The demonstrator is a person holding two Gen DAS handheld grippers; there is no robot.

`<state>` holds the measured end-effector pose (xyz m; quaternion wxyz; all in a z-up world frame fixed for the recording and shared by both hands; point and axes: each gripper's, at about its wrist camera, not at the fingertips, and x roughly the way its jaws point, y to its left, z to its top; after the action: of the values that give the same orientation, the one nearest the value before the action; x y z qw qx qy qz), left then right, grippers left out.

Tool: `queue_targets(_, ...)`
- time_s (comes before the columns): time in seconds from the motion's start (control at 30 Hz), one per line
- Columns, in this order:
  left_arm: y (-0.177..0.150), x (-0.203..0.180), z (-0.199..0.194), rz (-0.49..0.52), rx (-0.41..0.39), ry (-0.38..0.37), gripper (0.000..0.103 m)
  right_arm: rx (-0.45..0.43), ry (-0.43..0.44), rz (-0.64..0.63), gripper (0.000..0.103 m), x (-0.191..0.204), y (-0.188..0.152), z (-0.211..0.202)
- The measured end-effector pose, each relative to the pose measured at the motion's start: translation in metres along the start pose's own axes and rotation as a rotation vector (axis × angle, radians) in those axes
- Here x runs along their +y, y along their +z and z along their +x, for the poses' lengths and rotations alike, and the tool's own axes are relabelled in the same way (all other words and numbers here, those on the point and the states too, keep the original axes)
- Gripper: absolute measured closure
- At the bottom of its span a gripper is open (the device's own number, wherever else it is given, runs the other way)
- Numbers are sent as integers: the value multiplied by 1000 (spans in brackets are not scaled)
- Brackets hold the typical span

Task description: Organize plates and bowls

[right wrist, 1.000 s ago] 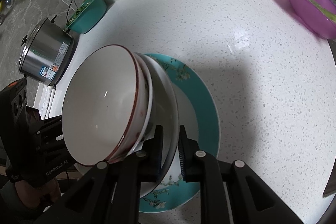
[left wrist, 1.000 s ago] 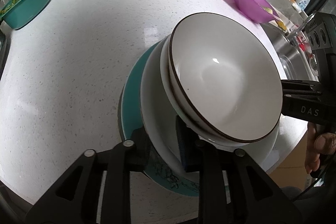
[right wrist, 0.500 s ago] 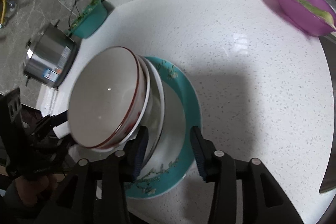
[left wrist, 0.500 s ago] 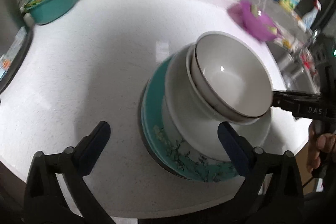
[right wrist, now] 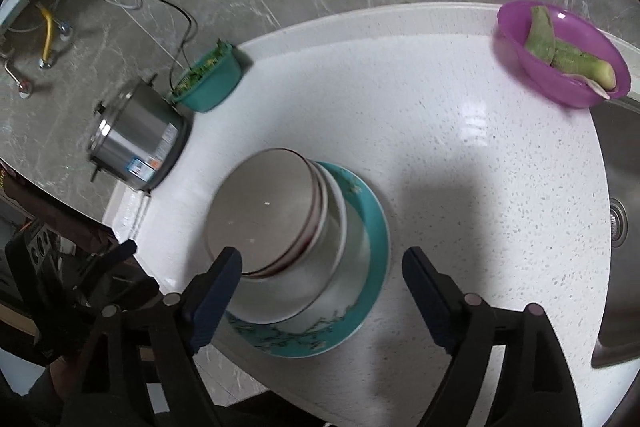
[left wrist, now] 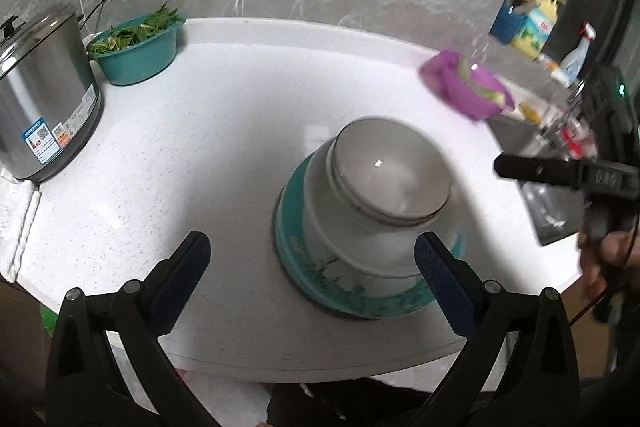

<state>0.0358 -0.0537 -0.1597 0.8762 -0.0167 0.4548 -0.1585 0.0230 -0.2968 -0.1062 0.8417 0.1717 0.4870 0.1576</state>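
Note:
A stack stands on the white counter: a teal floral plate (left wrist: 344, 291) at the bottom, a deep white dish (left wrist: 360, 251) on it, and nested dark-rimmed bowls (left wrist: 392, 183) on top. My left gripper (left wrist: 312, 247) hangs above and in front of the stack, open wide, touching nothing. In the right wrist view the same teal plate (right wrist: 376, 227) and top bowl (right wrist: 260, 211) lie below my right gripper (right wrist: 322, 259). Its jaws are opening, with no pad touching the stack. A hand (left wrist: 604, 255) holds the right gripper at the counter's right edge.
A steel pot (left wrist: 40, 107) and a teal basin of greens (left wrist: 136, 47) stand at the back left. A purple bowl with vegetable pieces (right wrist: 560, 55) sits at the back right beside the sink (right wrist: 624, 227). Bottles (left wrist: 532, 19) line the far right.
Both grippers were shut on the stack's near rims. They have let go, opened wide and risen back from it. The stack stays on the counter.

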Motion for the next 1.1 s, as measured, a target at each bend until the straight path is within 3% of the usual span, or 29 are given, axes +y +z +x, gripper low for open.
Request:
queue_targets(0.1,10,-7,-17,14,-31,-2,0,-64,2,25,12,7,-5,-16)
queue_targets(0.17,16,-11,-26,22,-48,36,0,-118,0,34,0,16,-8,-28)
queue_targets(0.3,27,-8,-33,-16,-3,49,0,-188,-48,25,0,40,-18,-48)
queue_targets(0.43,35,8,-34,-99,23,-57,0,-205,-151,-1,0,66,-33,-55)
queue_targets(0.5,37,10,-26,-81,77,-44,0,-219,-191,20,0,74,-41,-58)
queue_targets(0.6,35,7,-25,-59,94,-48,0,-243,-247,48,0,85,-49,-65)
queue_targets(0.7,31,-3,-25,-10,104,4,0,-270,-282,59,0,93,-54,-72)
queue_targets(0.87,32,-9,-30,0,82,9,0,-282,-314,53,0,103,-55,-75)
queue_targets(0.97,36,-11,-31,15,74,90,0,-288,-317,49,0,103,-52,-76)
queue_targets(1.1,40,-9,-37,-11,39,139,0,-288,-317,30,0,101,-45,-77)
